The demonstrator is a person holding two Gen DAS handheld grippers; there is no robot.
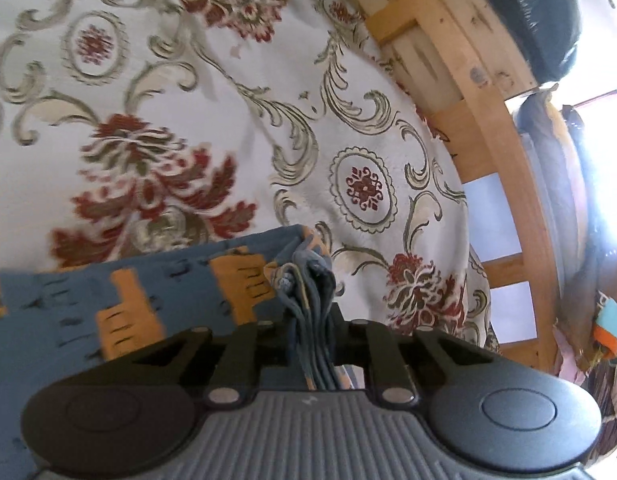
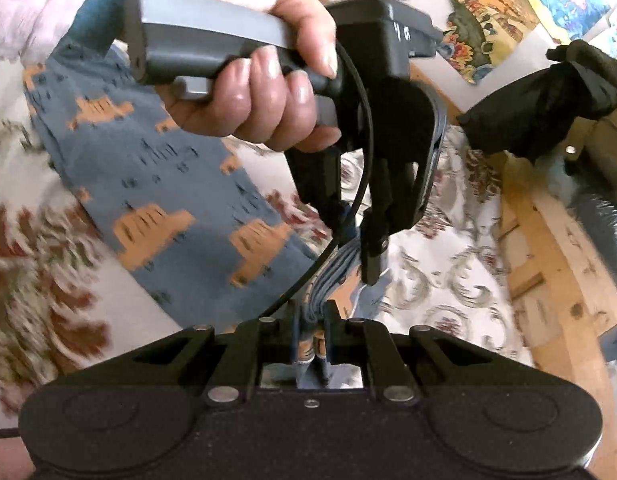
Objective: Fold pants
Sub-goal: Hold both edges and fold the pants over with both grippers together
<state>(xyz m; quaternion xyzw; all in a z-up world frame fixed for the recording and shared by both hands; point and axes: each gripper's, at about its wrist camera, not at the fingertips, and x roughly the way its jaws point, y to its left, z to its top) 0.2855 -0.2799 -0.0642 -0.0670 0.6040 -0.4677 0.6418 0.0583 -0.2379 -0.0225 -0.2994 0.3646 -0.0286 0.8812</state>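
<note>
We see one pair of soft blue pants (image 1: pixel 108 312) with blocky orange patches, spread over a cream bedspread (image 1: pixel 212 120) woven with red flowers and grey scrolls. Our left gripper (image 1: pixel 310 332) is clamped on a bunched, many-layered edge; our right gripper (image 2: pixel 311 322) pinches the same kind of bunch. A hand (image 2: pixel 260 80) grips the left gripper's smooth grey handle. A wooden frame (image 1: pixel 504 148) borders the bed.

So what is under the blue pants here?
The floral bedspread shows around the pants, held by the left hand-held gripper and right hand-held gripper. Whatever lies directly beneath the fabric is covered.
</note>
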